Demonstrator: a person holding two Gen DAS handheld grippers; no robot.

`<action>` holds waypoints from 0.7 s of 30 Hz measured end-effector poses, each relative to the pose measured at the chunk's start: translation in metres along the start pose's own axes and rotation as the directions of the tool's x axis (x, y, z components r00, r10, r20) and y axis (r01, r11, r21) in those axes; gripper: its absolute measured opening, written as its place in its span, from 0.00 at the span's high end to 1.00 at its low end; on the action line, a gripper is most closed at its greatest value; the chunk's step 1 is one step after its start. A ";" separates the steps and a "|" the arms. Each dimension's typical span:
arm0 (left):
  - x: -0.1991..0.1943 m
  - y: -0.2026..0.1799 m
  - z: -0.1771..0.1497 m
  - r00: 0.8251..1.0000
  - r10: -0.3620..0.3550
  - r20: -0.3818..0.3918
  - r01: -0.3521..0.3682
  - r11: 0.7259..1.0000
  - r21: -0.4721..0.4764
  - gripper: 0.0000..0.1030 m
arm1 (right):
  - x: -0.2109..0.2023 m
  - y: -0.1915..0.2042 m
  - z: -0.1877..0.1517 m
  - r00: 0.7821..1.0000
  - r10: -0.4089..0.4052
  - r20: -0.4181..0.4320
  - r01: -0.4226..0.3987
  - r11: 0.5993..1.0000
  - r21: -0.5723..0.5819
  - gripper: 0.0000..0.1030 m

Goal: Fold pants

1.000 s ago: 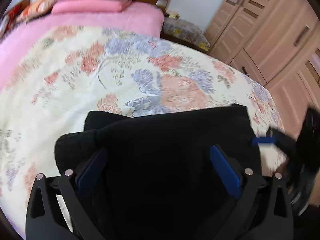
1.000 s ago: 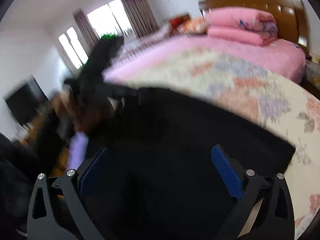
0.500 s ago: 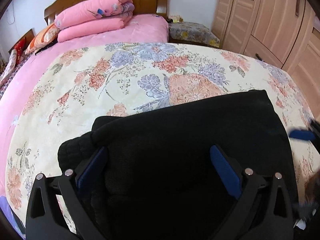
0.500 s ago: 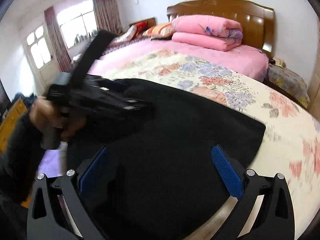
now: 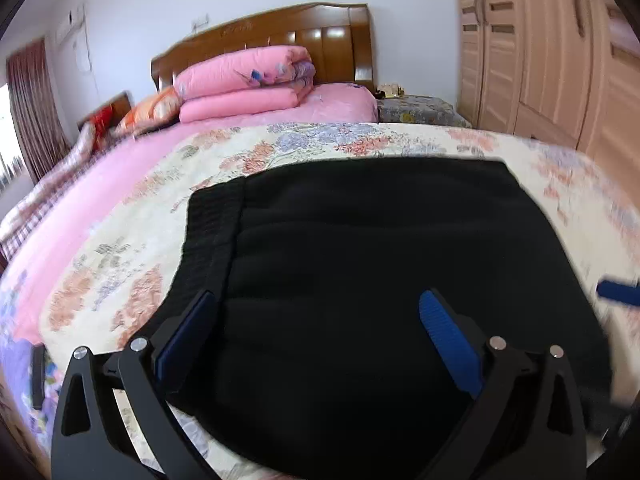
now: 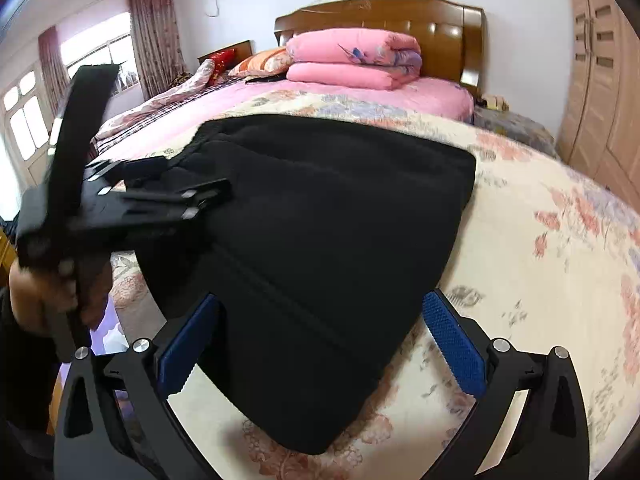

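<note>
Both tools stand with their blue-padded fingers spread wide and nothing between them. From its own camera the left tool [image 5: 316, 336] hangs over the near part of the folded black fleece pants [image 5: 384, 264], its left pad [image 5: 186, 336] above the ribbed waistband side and its right pad [image 5: 450, 340] above the plain black cloth. Whether the pads touch the cloth cannot be told. A blurred blue pad of the right tool [image 5: 618, 292] shows at the right edge of that view.

In the right wrist view the right tool [image 6: 320, 340] hovers over the near corner of the pants [image 6: 320, 240], which lie as a flat, roughly rectangular pad on the cream floral bedspread [image 6: 540, 280]. The left tool [image 6: 160, 196] is seen there from the side, black and blurred, over the far left edge of the pants, gripped by a person's hand [image 6: 36, 288] at the picture's left edge.

Beyond the pants the bed carries a pink sheet [image 6: 360, 96] and a stack of two folded pink quilts [image 6: 352, 56] against the brown wooden headboard [image 6: 440, 20]. Light wooden wardrobe doors [image 5: 560, 52] stand to the right of the bed, and a curtained window [image 6: 92, 60] to the left.
</note>
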State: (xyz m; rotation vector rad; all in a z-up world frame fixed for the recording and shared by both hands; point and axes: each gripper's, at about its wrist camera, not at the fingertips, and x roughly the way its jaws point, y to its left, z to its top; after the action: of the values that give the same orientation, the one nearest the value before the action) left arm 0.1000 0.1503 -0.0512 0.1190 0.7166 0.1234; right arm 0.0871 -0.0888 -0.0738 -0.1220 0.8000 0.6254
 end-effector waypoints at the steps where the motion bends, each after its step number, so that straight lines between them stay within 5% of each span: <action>1: -0.004 -0.001 -0.005 1.000 0.015 0.022 -0.015 1.000 0.012 0.01 | 0.002 -0.002 -0.002 1.000 0.001 -0.007 -0.001 1.000 0.012 0.04; 21: -0.002 0.004 -0.012 1.000 -0.011 0.020 0.011 1.000 0.006 0.01 | 0.000 0.000 -0.015 1.000 0.014 -0.015 -0.013 0.998 0.062 0.04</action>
State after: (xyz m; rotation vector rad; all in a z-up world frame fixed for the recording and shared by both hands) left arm 0.0902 0.1549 -0.0583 0.1218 0.6979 0.1094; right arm 0.0774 -0.0944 -0.0841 -0.0648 0.8353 0.6121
